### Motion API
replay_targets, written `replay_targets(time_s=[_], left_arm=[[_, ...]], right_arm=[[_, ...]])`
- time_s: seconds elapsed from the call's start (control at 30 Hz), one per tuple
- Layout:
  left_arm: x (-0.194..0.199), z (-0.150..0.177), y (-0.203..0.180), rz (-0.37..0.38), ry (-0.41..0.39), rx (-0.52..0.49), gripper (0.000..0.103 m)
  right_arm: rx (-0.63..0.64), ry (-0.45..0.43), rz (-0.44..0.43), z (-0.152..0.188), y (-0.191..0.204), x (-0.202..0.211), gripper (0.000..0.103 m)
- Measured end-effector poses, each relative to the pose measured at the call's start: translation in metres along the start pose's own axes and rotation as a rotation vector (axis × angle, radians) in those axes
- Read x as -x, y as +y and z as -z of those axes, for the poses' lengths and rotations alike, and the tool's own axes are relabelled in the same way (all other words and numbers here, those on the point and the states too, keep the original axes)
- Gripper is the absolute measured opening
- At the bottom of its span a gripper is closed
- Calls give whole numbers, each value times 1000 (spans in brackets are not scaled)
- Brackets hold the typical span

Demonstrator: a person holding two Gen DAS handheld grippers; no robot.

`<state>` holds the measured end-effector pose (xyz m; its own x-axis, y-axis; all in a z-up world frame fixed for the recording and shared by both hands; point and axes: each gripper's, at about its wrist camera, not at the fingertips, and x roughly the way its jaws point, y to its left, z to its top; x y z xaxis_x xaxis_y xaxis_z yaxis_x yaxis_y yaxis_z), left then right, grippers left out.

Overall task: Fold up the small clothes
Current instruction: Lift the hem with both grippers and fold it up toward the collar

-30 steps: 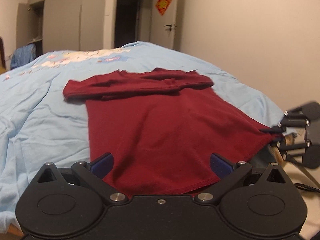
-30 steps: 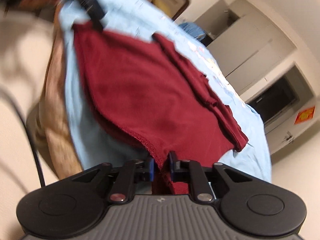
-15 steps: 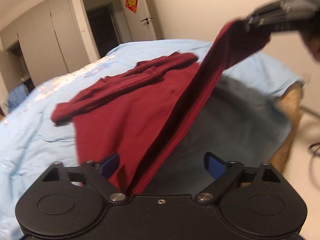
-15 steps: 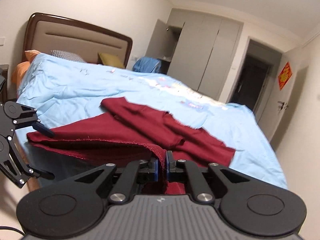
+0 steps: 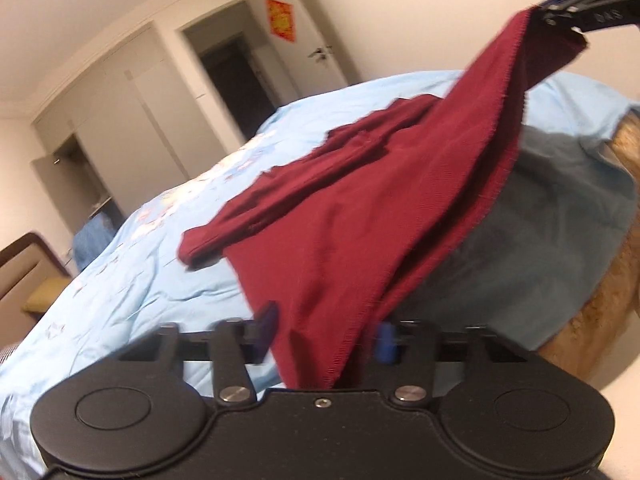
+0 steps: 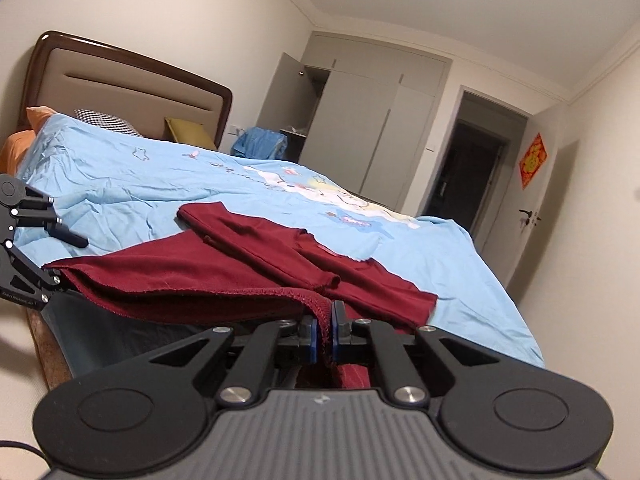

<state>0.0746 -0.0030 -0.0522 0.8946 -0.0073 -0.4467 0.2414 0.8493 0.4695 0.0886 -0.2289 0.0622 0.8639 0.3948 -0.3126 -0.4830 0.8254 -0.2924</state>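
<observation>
A dark red long-sleeved shirt [image 5: 340, 220] [image 6: 180, 276] lies on the light blue bedspread [image 5: 140, 280] [image 6: 140, 184], its sleeves folded across the chest. Its bottom hem is lifted off the bed and stretched between the two grippers. My right gripper [image 6: 324, 336] [image 5: 560, 12] is shut on one hem corner and holds it high. My left gripper [image 5: 325, 336] [image 6: 66, 260] has the other hem corner draped between its fingers, which still stand well apart.
The bed has a brown headboard [image 6: 120, 76] with pillows [image 6: 104, 122] at the far end. A wardrobe [image 6: 360, 120], a dark doorway [image 6: 472, 176] and a pile of blue clothes [image 6: 260, 142] stand beyond. The brown bed base [image 5: 600, 280] shows below the bedspread's near edge.
My right gripper has lifted its hem corner up off the bed. My left gripper's fingers have narrowed around the other hem corner, from wide open to about half that gap.
</observation>
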Motion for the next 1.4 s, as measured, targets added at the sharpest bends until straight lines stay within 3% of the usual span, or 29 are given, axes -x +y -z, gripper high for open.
replay_targets(time_s=[0.03,0.23,0.5,0.73,0.8,0.9,1.1,1.23,1.4], left_arm=[[1,-1,0,16,0,3,6],[21,-9,8,-1,-100,57,5],[87,-36,35,-85,-292,144,4],[159,-74,65,-30,-433,272,4],[164,-82,73,-6,-432,298,4],[152,-89,84,36,-406,331,4],[109,-109,106,39,-319,318,5],[54,-140,124,10,-239,269,5],[-29,-164,150,-5,-143,260,5]], right_arm=[[-5,0,7,2,1,2,7],[-3,-39,78,7,7,17,6],[45,-192,188,-8,22,62,6],[25,-361,244,-37,17,120,6],[8,-363,225,-45,9,123,6],[2,-328,190,-48,-1,112,6],[112,-257,194,-51,-8,61,6],[183,-208,212,-63,-16,-1,6],[185,-120,197,-77,-36,-95,6]])
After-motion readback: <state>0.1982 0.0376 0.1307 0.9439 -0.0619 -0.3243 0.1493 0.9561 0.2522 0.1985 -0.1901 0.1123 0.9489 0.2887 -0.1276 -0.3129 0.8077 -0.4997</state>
